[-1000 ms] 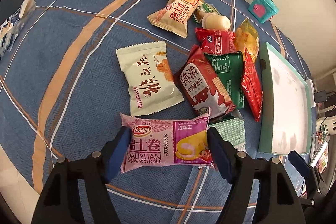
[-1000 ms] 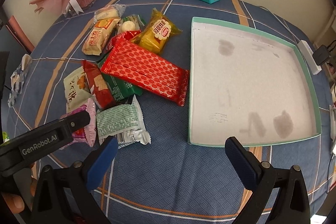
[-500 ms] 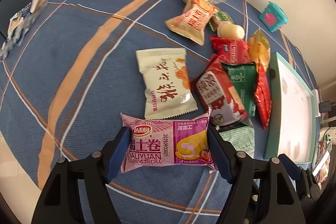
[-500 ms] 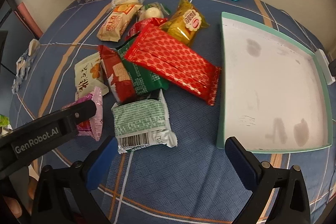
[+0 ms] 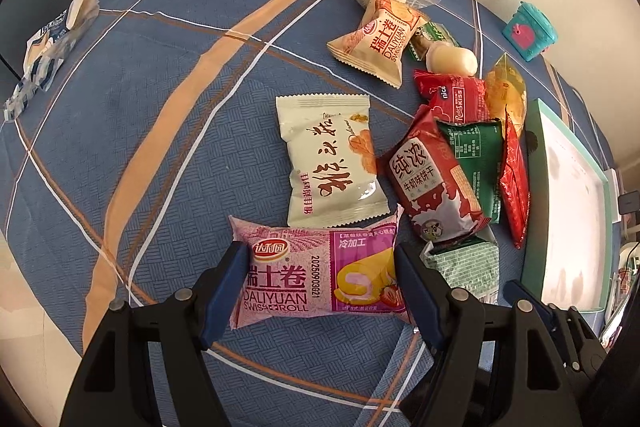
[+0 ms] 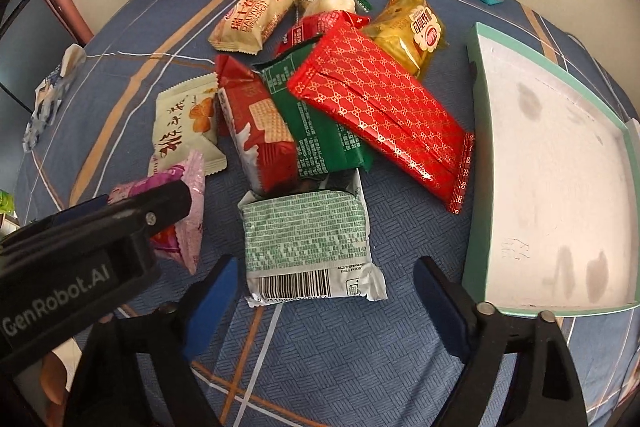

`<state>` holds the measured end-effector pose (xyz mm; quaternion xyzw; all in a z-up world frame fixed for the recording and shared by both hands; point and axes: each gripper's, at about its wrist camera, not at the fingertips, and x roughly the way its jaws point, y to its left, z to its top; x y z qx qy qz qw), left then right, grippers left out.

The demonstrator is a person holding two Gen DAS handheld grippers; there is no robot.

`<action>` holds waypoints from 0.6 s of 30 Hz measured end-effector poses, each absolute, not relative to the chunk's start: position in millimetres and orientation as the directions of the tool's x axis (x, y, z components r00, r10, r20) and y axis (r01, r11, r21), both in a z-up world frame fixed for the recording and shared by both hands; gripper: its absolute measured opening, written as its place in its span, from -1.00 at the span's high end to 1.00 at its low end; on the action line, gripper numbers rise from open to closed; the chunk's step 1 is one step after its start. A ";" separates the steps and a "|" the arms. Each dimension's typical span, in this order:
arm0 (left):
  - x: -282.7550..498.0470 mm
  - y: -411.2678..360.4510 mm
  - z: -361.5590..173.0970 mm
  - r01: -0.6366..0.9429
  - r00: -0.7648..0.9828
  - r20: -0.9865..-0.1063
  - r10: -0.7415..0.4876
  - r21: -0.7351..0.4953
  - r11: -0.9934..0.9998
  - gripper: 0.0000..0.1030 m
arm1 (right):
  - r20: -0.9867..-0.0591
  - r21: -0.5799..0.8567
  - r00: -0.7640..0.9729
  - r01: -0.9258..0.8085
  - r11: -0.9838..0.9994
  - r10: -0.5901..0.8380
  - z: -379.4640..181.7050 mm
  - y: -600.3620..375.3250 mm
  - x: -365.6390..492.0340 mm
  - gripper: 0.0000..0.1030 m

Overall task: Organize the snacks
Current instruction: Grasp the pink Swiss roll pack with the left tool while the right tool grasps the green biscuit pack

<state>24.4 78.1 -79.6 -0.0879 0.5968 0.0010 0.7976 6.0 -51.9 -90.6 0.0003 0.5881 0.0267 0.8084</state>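
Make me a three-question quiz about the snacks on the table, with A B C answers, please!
1. What does the left gripper hold?
A. pink Swiss roll packet
B. yellow packet
C. teal toy chest

2. What colour is the tray rim?
A. orange
B. mint green
C. black

3. What is in the tray?
A. three packets
B. a bouquet
C. nothing

Answers: 1 A, both pads press the ends of the pink Swiss roll packet. 2 B, the tray has a mint green rim around a white floor. 3 C, only stains show inside; the snacks, like the long red packet and the green-and-white packet before the closing right gripper, lie outside it.
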 end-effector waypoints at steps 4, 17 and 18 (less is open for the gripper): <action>27.3 73.9 -81.4 -0.098 0.285 -0.954 -0.090 -0.123 0.988 -0.48 | -0.949 0.047 0.308 -0.050 0.998 0.060 -92.3 -53.6 11.9 -0.46; 29.7 70.9 -86.1 -0.082 0.280 -0.956 -0.084 -0.111 0.990 -0.57 | -0.948 0.061 0.308 -0.047 0.997 0.072 -98.6 -49.3 11.3 -0.23; 29.9 71.2 -85.8 -0.080 0.280 -0.956 -0.084 -0.110 0.991 -0.57 | -0.949 0.063 0.307 -0.042 0.997 0.073 -98.8 -50.3 11.4 -0.23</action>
